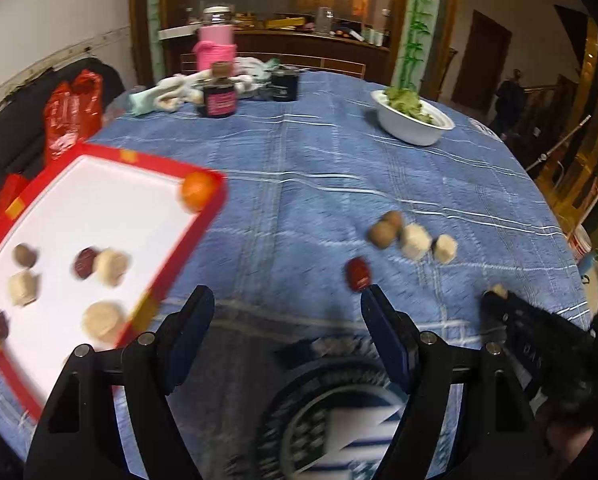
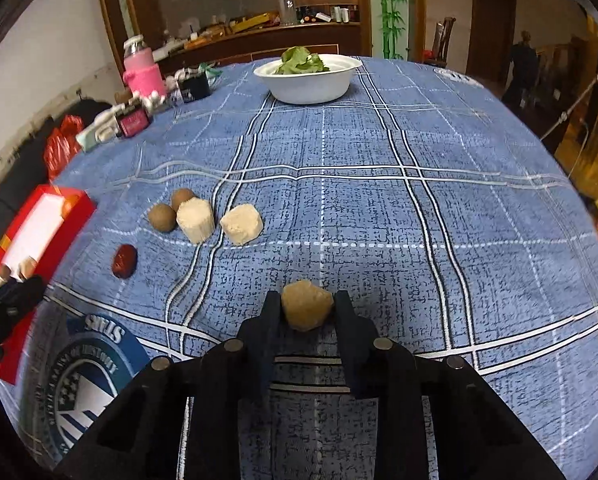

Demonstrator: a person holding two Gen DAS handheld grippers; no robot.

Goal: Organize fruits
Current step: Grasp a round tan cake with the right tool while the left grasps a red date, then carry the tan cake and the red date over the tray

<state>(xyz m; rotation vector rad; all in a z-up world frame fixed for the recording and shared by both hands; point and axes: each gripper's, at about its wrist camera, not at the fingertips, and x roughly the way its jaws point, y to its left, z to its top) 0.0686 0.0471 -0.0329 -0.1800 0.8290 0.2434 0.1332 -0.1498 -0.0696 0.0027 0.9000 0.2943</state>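
My left gripper (image 1: 287,300) is open and empty above the blue cloth, right of the red-rimmed white tray (image 1: 203,220). The tray holds an orange (image 1: 197,191), several pale chunks (image 1: 111,266) and dark dates (image 1: 85,263). A red date (image 1: 358,274) lies just beyond my right fingertip. Two brown round fruits (image 2: 162,217) and two pale chunks (image 2: 241,224) lie loose on the cloth, with the red date (image 2: 124,261) near them. My right gripper (image 2: 307,300) is shut on a pale chunk (image 2: 306,305) held above the cloth; it also shows in the left wrist view (image 1: 495,294).
A white bowl of green leaves (image 2: 309,76) stands at the far side. A pink bottle (image 2: 141,66), dark jars (image 1: 218,96) and cloths (image 1: 167,94) sit at the back left. A red bag (image 1: 73,110) lies beyond the tray. The table edge curves on the right.
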